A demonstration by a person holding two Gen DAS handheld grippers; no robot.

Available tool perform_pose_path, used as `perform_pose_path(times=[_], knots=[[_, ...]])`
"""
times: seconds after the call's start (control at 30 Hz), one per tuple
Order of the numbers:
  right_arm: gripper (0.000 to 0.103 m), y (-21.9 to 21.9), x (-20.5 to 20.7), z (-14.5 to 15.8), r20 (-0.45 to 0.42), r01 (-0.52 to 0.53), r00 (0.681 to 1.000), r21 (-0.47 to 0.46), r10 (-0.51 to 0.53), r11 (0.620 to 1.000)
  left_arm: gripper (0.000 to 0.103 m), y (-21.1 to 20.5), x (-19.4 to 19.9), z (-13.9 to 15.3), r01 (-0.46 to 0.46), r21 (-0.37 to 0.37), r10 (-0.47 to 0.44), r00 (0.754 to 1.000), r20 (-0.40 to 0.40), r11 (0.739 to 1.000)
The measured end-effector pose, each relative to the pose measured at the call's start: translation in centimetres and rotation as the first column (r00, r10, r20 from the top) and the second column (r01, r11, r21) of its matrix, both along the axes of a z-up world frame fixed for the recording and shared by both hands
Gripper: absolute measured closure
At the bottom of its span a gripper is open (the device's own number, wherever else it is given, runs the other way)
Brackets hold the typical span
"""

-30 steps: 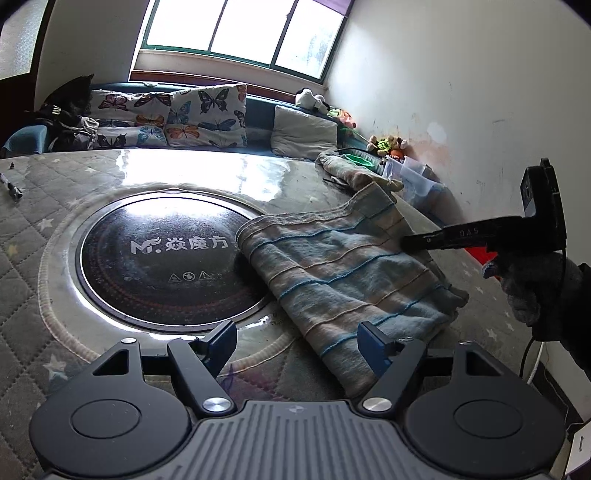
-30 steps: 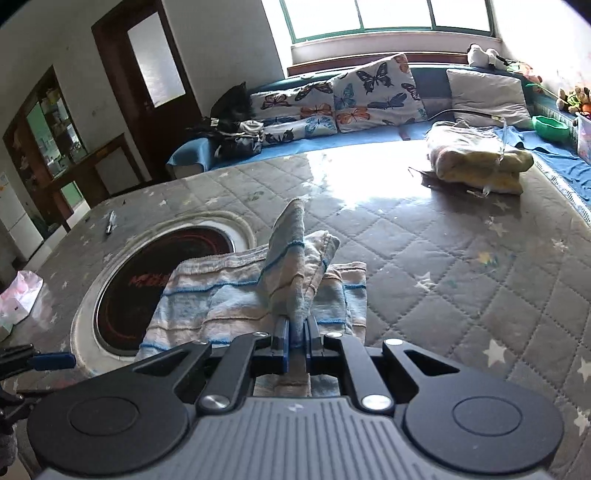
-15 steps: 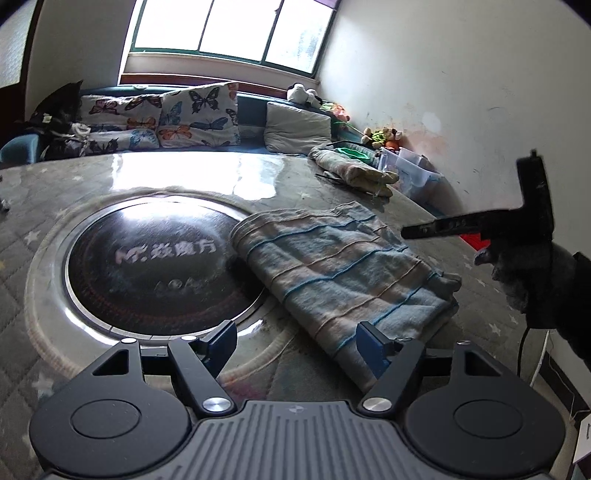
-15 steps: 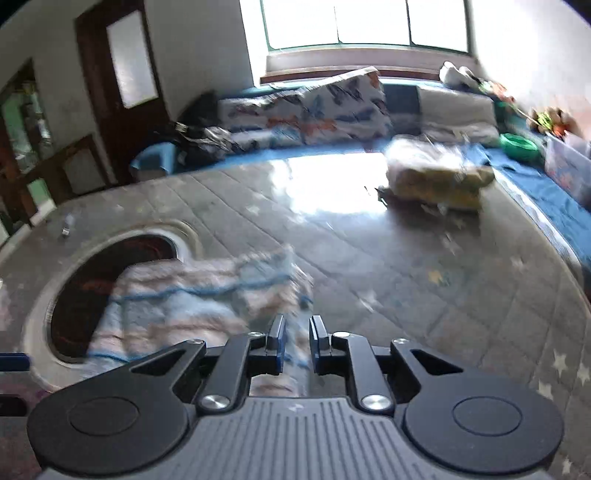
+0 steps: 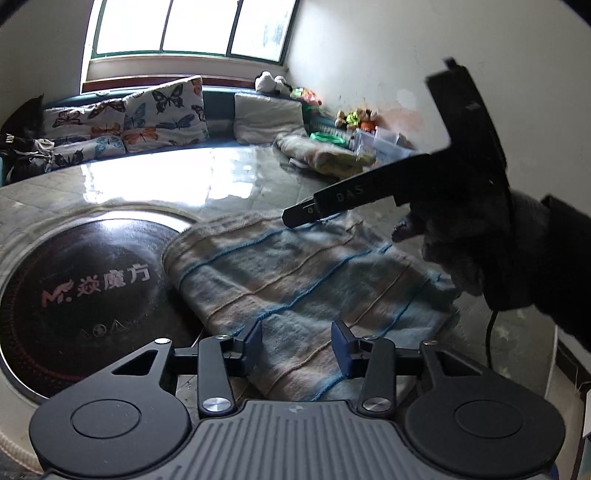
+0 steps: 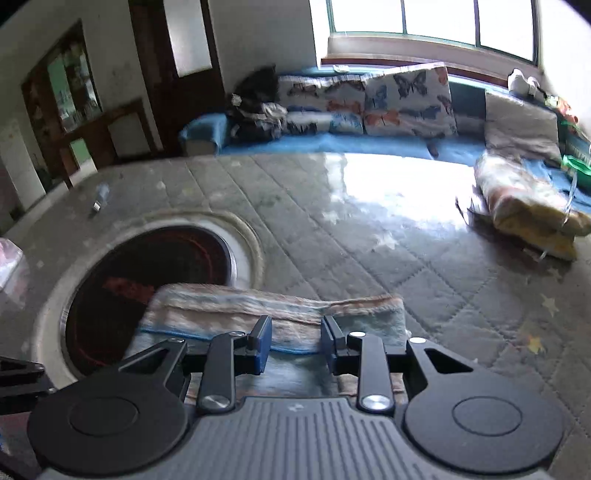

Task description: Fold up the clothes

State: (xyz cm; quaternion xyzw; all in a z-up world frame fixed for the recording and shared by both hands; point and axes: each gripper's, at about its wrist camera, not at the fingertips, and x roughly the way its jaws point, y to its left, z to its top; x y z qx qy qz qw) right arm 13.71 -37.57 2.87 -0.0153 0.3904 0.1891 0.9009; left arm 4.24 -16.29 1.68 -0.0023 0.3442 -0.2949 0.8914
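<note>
Quilted grey padding with pale stars covers your bench (image 6: 388,258), and a round black glass plate (image 5: 85,291) with printed lettering is set into it. Behind it runs a blue couch (image 6: 332,142) with butterfly cushions (image 5: 162,109) under a bright window (image 5: 192,26).

Your folded cloth (image 5: 295,280) lies flat on the bench, one corner reaching over the rim of the glass plate. It is a soft, fuzzy fabric in faded blue and beige bands, crossed by thin blue and tan lines. The layers sit one on another; the edge toward the plate is rounded and thick. From the right wrist view the cloth (image 6: 273,314) shows as a low, even bundle, somewhat blurred.

Your left tool (image 5: 297,347) hangs just over the near edge of the cloth, its blue-padded fingers wide apart and holding nothing. Your right tool (image 6: 295,347) is likewise parted over the cloth and grips nothing; in the left view it (image 5: 295,218) sits above the far side, held by a dark gloved hand (image 5: 465,251).

A second bundle of pale yellow fabric (image 6: 528,210) lies well apart, near the couch.
</note>
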Motion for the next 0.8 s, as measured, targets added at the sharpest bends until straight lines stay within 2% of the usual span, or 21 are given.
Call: perform_pose_path(times=[0.1, 0.33, 0.53, 0.67, 0.8], knots=[[0.079, -0.7, -0.8, 0.1, 0.007, 0.003, 1.000, 0.010, -0.003, 1.000, 0.061, 0.1, 0.2, -0.4, 0.002, 0.007, -0.002, 1.000, -0.005, 1.000], [0.077, -2.5, -2.5, 0.2, 0.022, 0.008, 1.000, 0.034, -0.009, 0.999, 0.061, 0.7, 0.1, -0.6, 0.010, 0.026, -0.010, 1.000, 0.005, 1.000], [0.077, -3.2, -6.0, -0.6, 0.026, 0.006, 1.000, -0.022, -0.006, 1.000, 0.060, 1.6, 0.2, -0.8, 0.011, 0.072, -0.011, 1.000, 0.008, 0.997], [0.077, -5.2, -8.3, -0.6, 0.047, 0.081, 0.995, 0.050, -0.083, 0.996, 0.061, 2.6, -0.4, -0.3, -0.004, 0.056, 0.004, 1.000, 0.011, 0.998], [0.074, -7.5, -10.6, -0.7, 0.033, 0.153, 0.987, 0.113, -0.157, 0.982, 0.055, 3.0, -1.9, 0.6, 0.013, 0.018, -0.013, 1.000, 0.010, 1.000]])
